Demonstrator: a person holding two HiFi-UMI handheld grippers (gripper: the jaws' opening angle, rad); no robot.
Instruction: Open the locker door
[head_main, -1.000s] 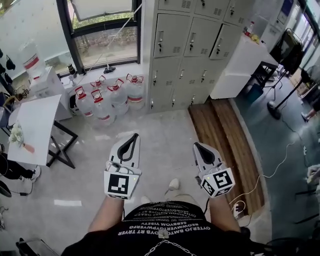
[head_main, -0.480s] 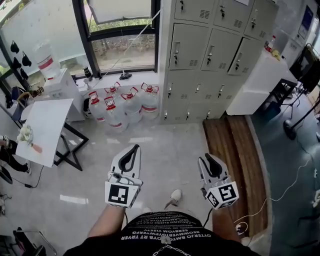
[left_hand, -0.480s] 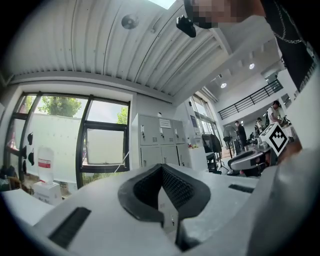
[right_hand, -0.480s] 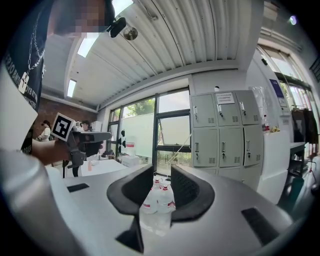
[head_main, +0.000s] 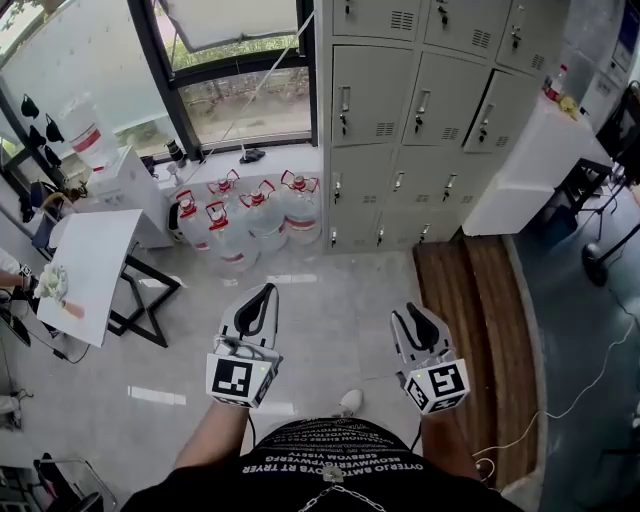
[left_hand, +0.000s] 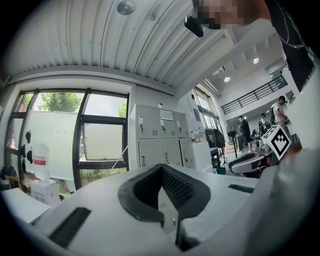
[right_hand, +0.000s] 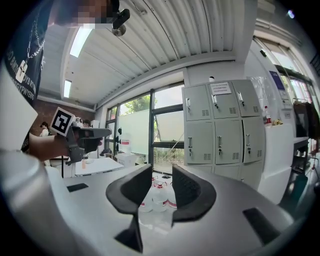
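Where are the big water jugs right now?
In the head view, the water jugs stand clustered on the floor under the window, just left of the grey lockers and right of the white table.

Nothing legible is coming through: the shirt print (head_main: 330, 462) is showing scrambled letters, and the notice (right_hand: 220, 88) on the lockers (right_hand: 218, 135) is blurring out.

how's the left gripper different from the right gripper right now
The left gripper has its fingers closed tip to tip. The right gripper has its fingers apart; they have just been opening, with nothing between them. In the head view the left gripper lines up with the water jugs, the right gripper with the lockers. Shared: both are empty and well short of the lockers.
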